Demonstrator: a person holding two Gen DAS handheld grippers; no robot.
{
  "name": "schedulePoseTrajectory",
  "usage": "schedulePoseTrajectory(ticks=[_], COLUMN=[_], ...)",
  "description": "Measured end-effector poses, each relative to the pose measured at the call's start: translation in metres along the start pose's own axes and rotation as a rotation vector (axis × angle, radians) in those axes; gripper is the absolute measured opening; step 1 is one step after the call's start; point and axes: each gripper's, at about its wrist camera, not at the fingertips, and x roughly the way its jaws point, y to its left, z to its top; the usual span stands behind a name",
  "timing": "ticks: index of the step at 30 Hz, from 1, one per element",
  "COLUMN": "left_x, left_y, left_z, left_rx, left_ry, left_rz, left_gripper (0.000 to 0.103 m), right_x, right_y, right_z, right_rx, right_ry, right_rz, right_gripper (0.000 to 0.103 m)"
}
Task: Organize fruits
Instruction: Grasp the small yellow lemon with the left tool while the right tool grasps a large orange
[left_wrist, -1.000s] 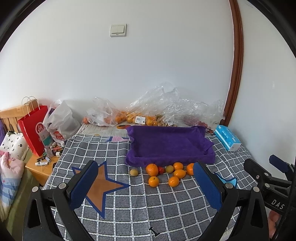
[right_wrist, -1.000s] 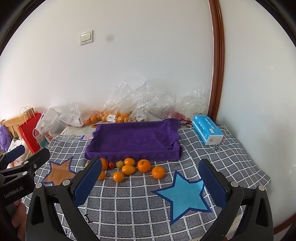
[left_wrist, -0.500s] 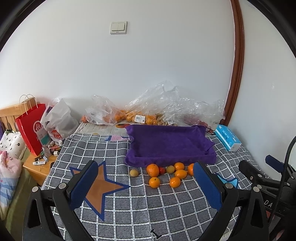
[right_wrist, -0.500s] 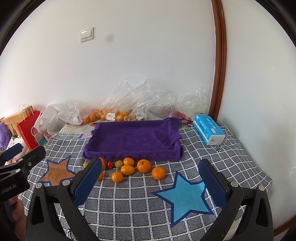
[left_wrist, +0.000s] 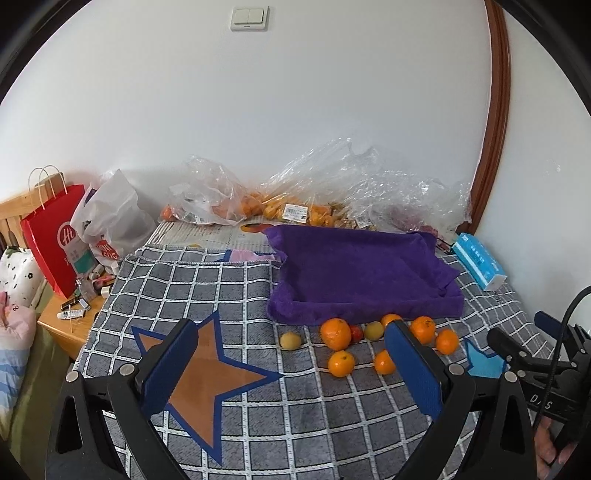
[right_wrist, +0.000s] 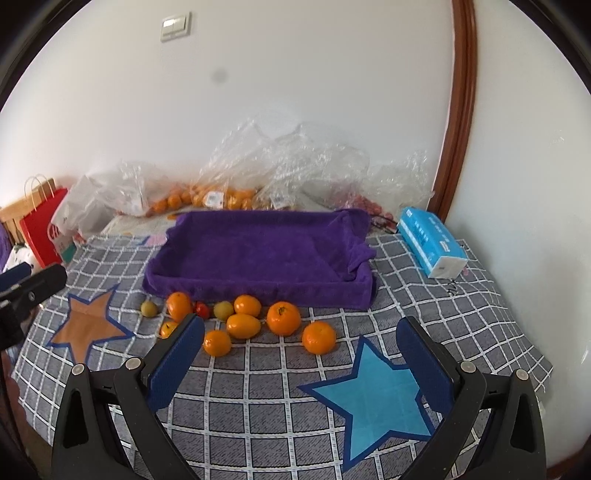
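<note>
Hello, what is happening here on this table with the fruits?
A person holds two grippers above a checked cloth, both open and empty. The left gripper and the right gripper hover near a loose cluster of oranges and smaller fruits lying in front of a purple towel-lined tray. The tray holds no fruit yet, so the sorting has not begun.

Each gripper is a black plastic frame with 2 fingers faced in textured blue pads (right_wrist: 176, 360) and silver screws at the joints. The right gripper (left_wrist: 517, 354) carries a black cable and white lettering; the left gripper (right_wrist: 26, 288) has blue-tipped black fingers too.
</note>
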Motion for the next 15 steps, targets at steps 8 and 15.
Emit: schedulePoseTrajectory(ticks=[8, 15], left_x=[0.049, 0.083], left_y=[0.028, 0.038], left_z=[-0.019, -0.031], left_rx=[-0.039, -0.084], left_ry=[0.072, 0.132], left_rz=[0.040, 0.018], left_gripper=[0.100, 0.099], right_x=[0.044, 0.089], right_y=[-0.017, -0.029], right_z=[-0.013, -0.026], right_rx=[0.062, 0.083], right_ry=[0.050, 0.132], right_rz=[0.034, 0.045], right_gripper=[0.098, 0.076])
